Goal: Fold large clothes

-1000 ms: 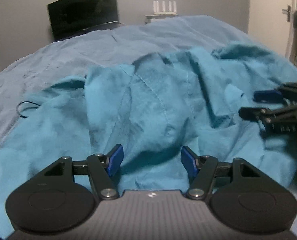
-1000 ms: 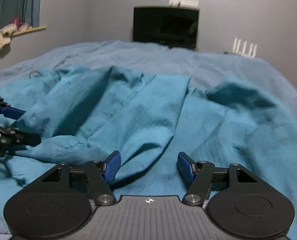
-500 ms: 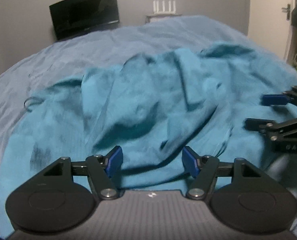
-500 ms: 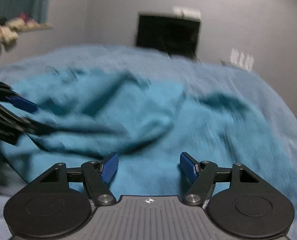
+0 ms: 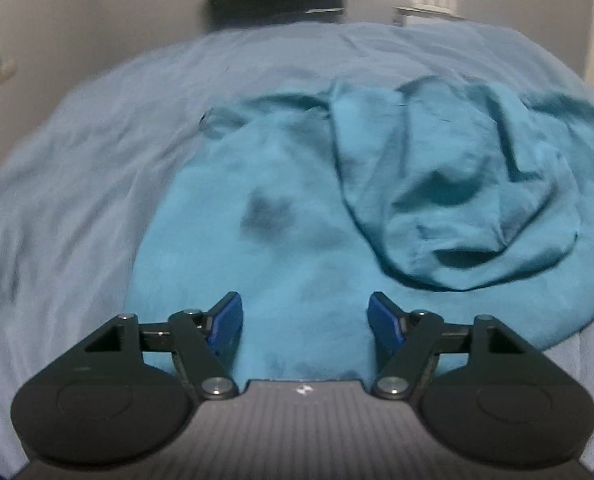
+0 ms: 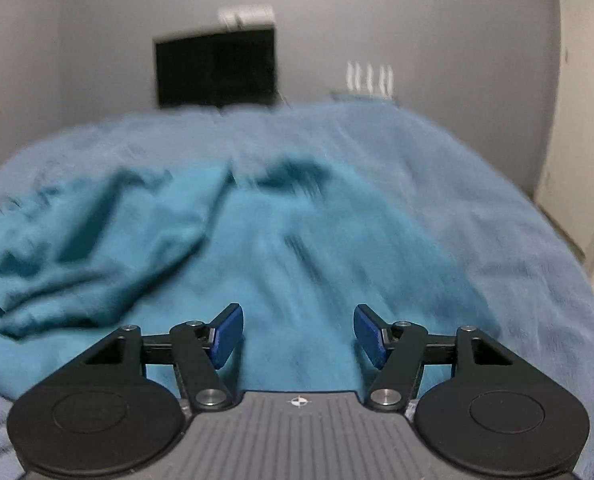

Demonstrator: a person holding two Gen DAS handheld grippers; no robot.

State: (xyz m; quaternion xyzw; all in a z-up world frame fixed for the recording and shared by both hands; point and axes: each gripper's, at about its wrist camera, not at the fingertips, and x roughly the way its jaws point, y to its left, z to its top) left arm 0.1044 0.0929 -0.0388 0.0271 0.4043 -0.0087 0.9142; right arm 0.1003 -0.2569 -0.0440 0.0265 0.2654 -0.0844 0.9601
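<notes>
Swinging apart since earlier, left gripper [image 5: 304,322] widening, right gripper [image 6: 298,334] narrowing, both empty, above teal garment [image 5: 297,220].

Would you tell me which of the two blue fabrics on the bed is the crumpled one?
The teal garment, bunched in folds; the paler blue-grey bedcover lies spread beneath it.

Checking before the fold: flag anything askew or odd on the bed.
The shirt lies crumpled, its right part bunched into a rumpled heap. A dark patch marks the flatter part; stain or shadow, unclear.
</notes>
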